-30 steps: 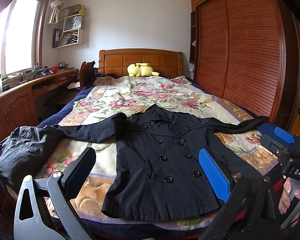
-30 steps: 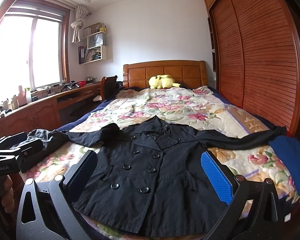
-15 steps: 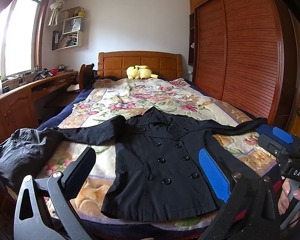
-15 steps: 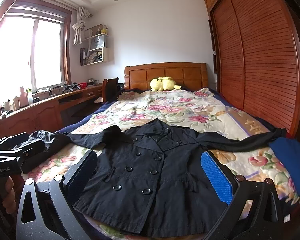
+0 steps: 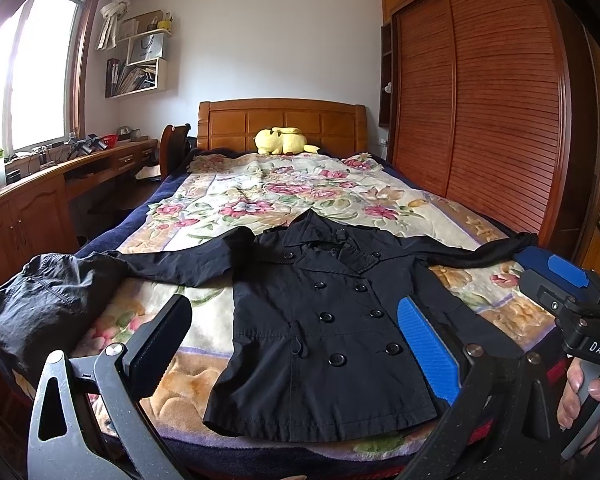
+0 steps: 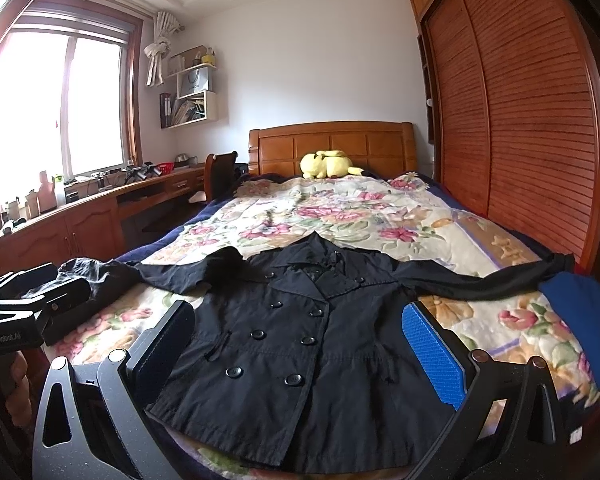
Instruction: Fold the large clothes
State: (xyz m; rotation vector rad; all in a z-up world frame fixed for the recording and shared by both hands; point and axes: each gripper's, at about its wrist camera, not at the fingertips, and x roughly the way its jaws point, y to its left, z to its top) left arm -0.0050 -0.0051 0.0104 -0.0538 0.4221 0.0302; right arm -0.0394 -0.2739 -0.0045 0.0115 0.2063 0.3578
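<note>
Black coat (image 5: 324,320) flat at bed (image 5: 188,384) foot edge, sleeves spread past both side edges. Left gripper (image 5: 296,344), right gripper (image 6: 300,344): fingers apart, holding nothing. Risk: overhanging sleeves drag coat askew when lifted.

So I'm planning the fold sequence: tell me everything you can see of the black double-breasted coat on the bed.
The black double-breasted coat lies front-up and buttoned on the floral bedspread, collar toward the headboard, hem at the foot edge. Two columns of dark round buttons, wide lapels, thin woven-looking fabric, lightly creased. Both sleeves are spread sideways; the left cuff end bunches over the bed's edge. Both grippers hover open near the hem; neither touches it.
</note>
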